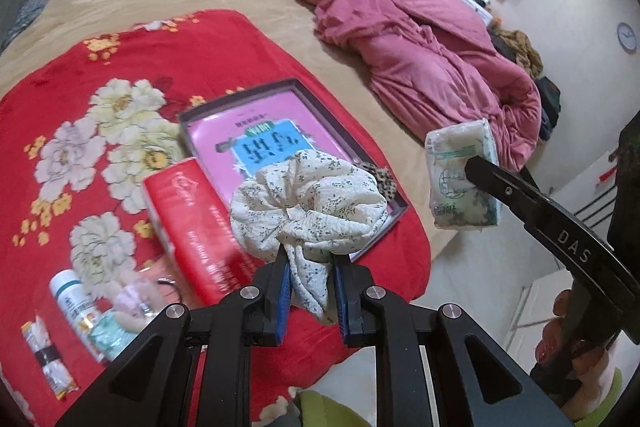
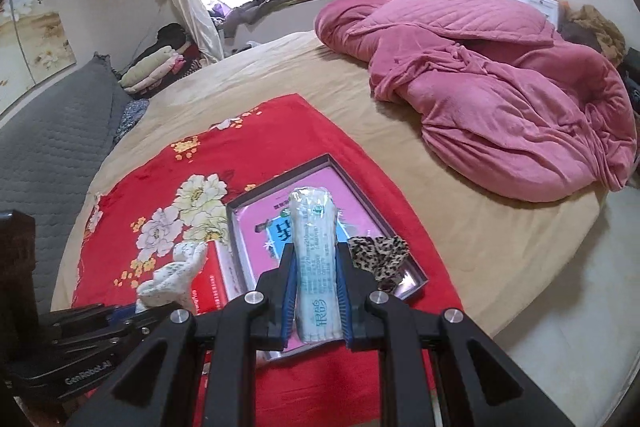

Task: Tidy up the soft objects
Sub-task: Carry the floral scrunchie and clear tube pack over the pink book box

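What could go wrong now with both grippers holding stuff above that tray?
1. The left gripper pinches only a fold of the floral scrunchie; it may slip out.
2. The right gripper holds the tissue pack close beside it, so they could collide over the tray.
3. The leopard scrunchie sits at the tray's edge and could be knocked off.

Both cameras sit just behind their grippers, up close, looking down and forward over the bed [image 2: 304, 75]. Both see the red cloth [image 1: 192, 59], the tray [image 1: 384, 223] and the pink quilt [image 2: 500, 87].
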A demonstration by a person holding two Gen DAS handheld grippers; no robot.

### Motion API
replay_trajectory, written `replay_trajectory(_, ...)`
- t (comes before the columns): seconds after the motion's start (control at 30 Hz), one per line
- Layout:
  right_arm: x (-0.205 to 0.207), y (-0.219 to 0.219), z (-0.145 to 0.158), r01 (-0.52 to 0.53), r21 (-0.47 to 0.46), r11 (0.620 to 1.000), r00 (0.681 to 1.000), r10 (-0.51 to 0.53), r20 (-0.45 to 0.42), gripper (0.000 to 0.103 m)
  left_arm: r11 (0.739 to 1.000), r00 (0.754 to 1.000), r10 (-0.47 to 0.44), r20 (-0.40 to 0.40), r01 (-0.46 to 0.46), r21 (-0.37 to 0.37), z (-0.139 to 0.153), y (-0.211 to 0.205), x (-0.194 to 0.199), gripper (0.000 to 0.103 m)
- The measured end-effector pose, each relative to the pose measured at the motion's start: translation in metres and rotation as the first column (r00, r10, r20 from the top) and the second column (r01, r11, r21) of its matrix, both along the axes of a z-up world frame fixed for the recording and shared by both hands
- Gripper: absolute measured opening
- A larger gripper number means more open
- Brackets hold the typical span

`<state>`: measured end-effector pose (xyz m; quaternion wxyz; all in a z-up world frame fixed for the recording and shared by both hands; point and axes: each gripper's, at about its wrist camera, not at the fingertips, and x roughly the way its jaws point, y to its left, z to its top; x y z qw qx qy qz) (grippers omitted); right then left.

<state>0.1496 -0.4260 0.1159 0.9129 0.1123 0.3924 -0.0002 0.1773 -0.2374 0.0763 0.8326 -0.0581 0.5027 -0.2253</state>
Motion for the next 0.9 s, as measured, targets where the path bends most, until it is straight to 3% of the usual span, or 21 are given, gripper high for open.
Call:
replay_trajectory(0.6, 0.024, -0.026, -0.055, 0.017, 0.031, 0.999, 0.992, -0.013, -0.125, 0.018, 0.988, 0.976, -0.13, -0.177, 0.141, 0.054, -0.084, -0.074, 0.024, 0.019)
replay_trajectory(0.9, 0.037, -0.032, -0.077, 0.021, 0.054, 0.998, 0.985, -0.011, -0.17, 0.019, 0.982, 0.963, -0.133, -0.234, 0.16, 0.102, -0.121, -0.085, 0.046, 0.019)
